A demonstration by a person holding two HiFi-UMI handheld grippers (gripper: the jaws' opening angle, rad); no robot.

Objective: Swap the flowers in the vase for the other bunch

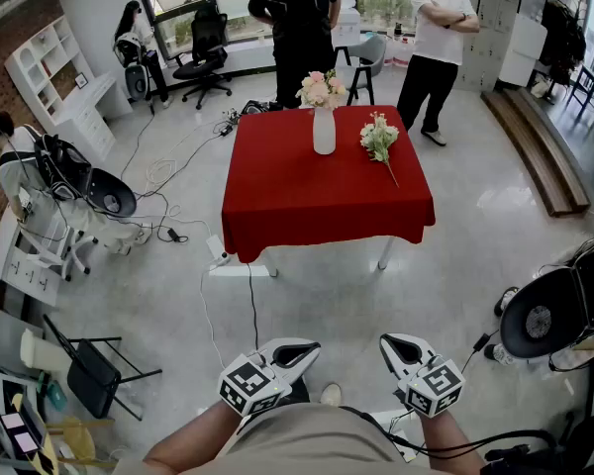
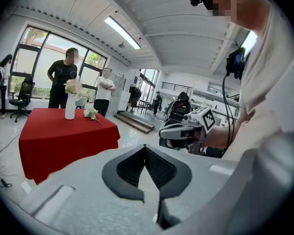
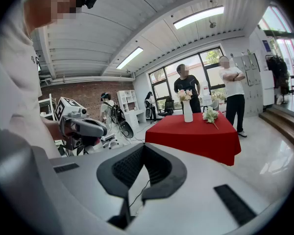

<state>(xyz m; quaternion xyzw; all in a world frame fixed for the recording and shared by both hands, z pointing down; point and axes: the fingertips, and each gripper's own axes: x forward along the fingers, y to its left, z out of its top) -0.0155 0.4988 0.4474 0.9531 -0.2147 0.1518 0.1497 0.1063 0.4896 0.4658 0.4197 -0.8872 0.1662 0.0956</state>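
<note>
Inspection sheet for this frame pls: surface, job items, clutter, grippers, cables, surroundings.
Surface: table under a red cloth, cloth hanging over the edges.
Job's things: white vase upright, holding pink flowers; white bunch lying on the cloth to its right, apart from the vase.
Clutter: nothing seen on the table.
Grippers: left gripper and right gripper, jaws together, empty, held close to the person's body, far from the table.
Cables: floor cables loose to the table's left; one runs from under the table toward the person.
Surroundings: person in black and person in white behind the table; office chair; white shelf unit.
</note>
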